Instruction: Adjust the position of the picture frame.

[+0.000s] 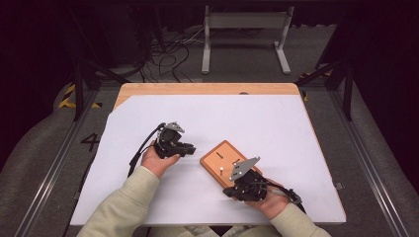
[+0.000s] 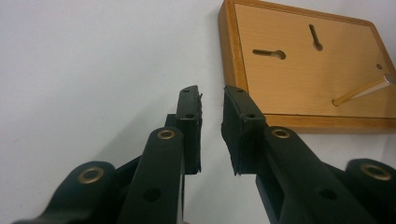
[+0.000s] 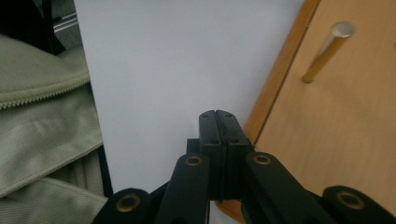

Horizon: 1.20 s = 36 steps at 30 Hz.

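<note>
Two black two-jaw claws work over a white-covered wooden desk [image 1: 296, 148], each held in a hand that comes from a pale green sleeve [image 1: 123, 202]. The thing in hand is a flat rectangular block of light wood with a darker orange rim [image 1: 222, 155], lying slantwise on the white sheet between the claws, nearer the right one. Two keyhole-shaped slots [image 2: 269, 53] are cut into its top, and a thin brass-coloured pin with a silvery cap [image 3: 325, 52] stands upright in it near one corner.

The left claw [image 2: 211, 105] is low over the sheet just beside the block's long edge. Its jaws stand a little apart with nothing between them, so it grips nothing; it looks placed to steady or reach the block from that side. The right claw [image 3: 218, 121] is clenched, pads pressed flat together on nothing, and sits right over the block's near rim, with the pin ahead of it and off to one side. Probably it is lined up to go for the pin, though the angle leaves that uncertain.

A painted figure 4 [image 1: 90, 141] can be read on the dark floor left of the desk; no brand or label is readable on the block or claws.
</note>
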Each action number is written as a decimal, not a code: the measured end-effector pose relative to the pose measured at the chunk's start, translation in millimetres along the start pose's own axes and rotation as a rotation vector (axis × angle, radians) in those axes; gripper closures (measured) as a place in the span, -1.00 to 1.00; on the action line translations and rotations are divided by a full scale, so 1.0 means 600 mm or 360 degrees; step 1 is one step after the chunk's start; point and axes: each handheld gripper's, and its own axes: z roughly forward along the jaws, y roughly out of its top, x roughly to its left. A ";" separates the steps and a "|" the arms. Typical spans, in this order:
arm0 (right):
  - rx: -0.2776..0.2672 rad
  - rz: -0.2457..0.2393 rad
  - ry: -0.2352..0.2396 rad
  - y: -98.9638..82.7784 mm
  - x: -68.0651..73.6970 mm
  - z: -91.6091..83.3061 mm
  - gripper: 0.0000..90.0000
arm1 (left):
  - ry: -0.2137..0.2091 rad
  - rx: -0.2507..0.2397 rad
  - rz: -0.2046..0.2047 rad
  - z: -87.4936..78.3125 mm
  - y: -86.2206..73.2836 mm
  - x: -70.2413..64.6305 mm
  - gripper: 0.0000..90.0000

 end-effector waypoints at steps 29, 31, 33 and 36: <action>0.0149 0.0289 -0.0485 -0.071 -0.106 -0.055 1.00 | -0.0006 0.0020 0.0012 0.006 0.001 0.001 0.67; 0.0112 0.0291 -0.0459 -0.072 -0.108 -0.064 1.00 | -0.0006 0.0020 0.0012 0.006 0.001 0.001 0.67; 0.0055 0.0281 -0.0445 -0.067 -0.109 -0.080 1.00 | -0.0011 0.0019 0.0010 0.006 0.001 0.002 0.67; -0.0077 0.0350 -0.0541 -0.065 -0.125 -0.109 1.00 | -0.0001 0.0019 0.0000 0.007 0.000 0.003 0.67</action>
